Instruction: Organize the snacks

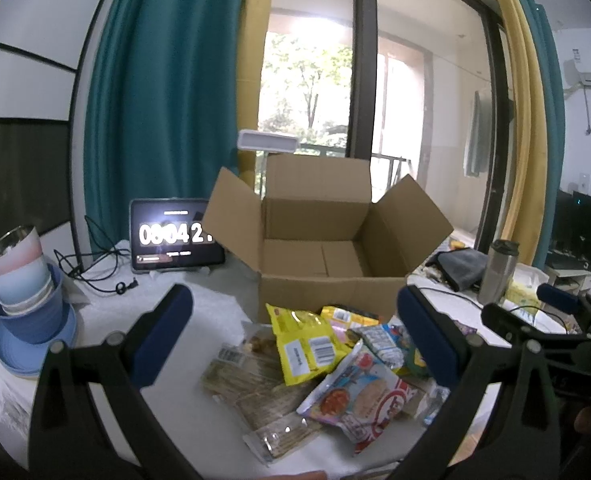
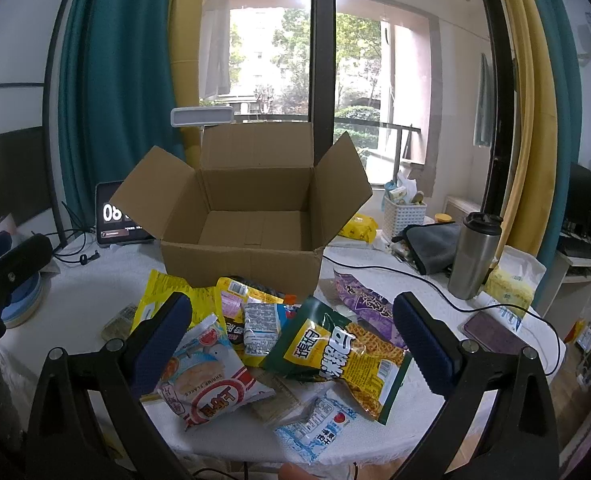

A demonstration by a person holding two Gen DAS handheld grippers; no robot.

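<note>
The left claw (image 1: 295, 328) stands spread wide, its blue-padded fingers (image 1: 163, 336) apart over the near edge of the snack pile (image 1: 319, 368), gripping nothing and touching nothing. The right claw (image 2: 293, 334) is likewise released, jaws wide and empty above the same heap. The snacks lie loose on the white-covered worktop (image 2: 95, 280), just near of an open cardboard box (image 2: 247, 216) whose flaps stand out left, right and far; its floor shows bare. In the right wrist view a red and white bag (image 2: 211, 376) reads "SHRIMP FLAKES", beside a green and yellow crisp bag (image 2: 343, 356) with large Chinese characters, a purple bag (image 2: 371, 300) partly behind the right finger, and a pale blue packet (image 2: 315, 428) nearest the edge. A yellow bag (image 1: 307, 344) shows a barcode in the left wrist view, with clear-wrapped brownish bars (image 1: 255, 392) under it; their print is too small to read. Far left a tablet (image 1: 175, 236) shows a timer, its digits blurred and cut off by the box flap. A steel tumbler (image 2: 475, 256) stands right of the box, near a grey cloth (image 2: 431, 244) and a white basket (image 2: 403, 212). A phone (image 2: 495, 332) lies face down at right. Stacked blue bowls (image 1: 31, 312) sit at far left. The lower edges of both views are blocked by the black claw frames.
</note>
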